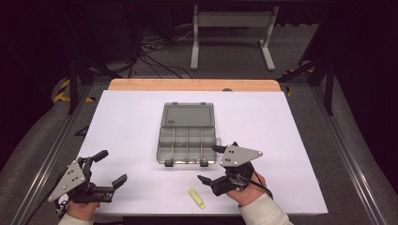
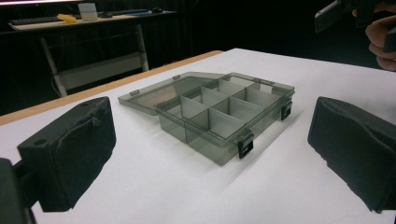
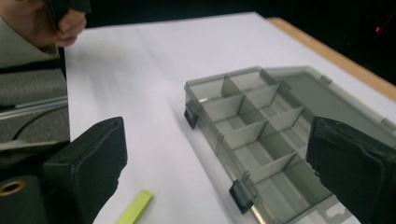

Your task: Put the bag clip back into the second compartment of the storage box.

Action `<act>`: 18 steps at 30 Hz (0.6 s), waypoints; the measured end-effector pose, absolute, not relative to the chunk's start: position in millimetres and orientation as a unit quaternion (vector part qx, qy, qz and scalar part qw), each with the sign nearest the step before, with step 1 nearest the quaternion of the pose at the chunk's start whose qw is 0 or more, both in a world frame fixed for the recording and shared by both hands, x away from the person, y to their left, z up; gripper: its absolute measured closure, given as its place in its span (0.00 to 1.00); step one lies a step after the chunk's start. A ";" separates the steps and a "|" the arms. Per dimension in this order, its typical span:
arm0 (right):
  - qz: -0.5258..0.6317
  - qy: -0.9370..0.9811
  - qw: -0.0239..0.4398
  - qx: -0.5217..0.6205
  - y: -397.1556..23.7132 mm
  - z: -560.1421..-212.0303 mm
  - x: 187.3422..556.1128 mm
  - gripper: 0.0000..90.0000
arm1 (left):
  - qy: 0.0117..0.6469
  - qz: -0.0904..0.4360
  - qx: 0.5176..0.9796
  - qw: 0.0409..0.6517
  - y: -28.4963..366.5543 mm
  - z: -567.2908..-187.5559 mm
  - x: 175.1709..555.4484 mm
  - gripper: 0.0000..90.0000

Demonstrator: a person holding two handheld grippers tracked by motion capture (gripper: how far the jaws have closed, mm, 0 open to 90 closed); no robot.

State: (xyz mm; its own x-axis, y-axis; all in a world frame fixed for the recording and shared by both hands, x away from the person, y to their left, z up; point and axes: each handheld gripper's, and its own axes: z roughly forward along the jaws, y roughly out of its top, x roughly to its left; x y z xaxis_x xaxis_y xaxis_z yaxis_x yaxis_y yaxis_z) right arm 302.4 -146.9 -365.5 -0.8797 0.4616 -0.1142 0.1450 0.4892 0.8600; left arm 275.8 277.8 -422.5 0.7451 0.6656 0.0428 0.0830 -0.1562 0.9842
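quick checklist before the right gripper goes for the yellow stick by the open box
1. Right gripper open: ok, jaws wide apart.
2. Yellow stick free to grasp: ok, lies alone on the white table, between the hands.
3. Compartment box lid open: ok, folded back flat.
4. Compartments free: ok, they look empty.
5. Left gripper out of the way: ok, open, left of the box.
6. Stick lined up between the right jaws: not ok, it lies off to one side.

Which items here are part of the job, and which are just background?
In play:
- open compartment box, lid folded back, compartments look empty
- yellow-green stick, on the table near the right gripper
- left gripper; both with jaws open

Background:
- metal stand beyond the table
- floor cables
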 end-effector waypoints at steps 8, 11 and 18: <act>0.404 0.884 0.142 0.186 -131.0 -360.7 301.7 0.13 | 0.261 0.245 0.719 0.595 278.1 -422.5 275.7 0.02; 0.376 0.897 0.139 0.186 -125.7 -360.6 300.9 0.15 | 0.260 0.246 0.719 0.596 278.2 -422.5 275.9 0.02; 0.330 0.917 0.120 0.190 -116.1 -364.3 300.0 0.15 | 0.262 0.246 0.719 0.595 278.1 -422.6 275.8 0.02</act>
State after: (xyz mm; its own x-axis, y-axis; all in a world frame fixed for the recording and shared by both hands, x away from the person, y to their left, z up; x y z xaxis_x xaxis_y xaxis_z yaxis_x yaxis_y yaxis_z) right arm 300.0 -116.1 -364.3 -0.8988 0.4281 -0.0938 0.2703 0.7100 0.6503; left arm 275.8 278.1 -422.6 0.7424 0.6686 0.0423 0.0838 -0.1554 0.9843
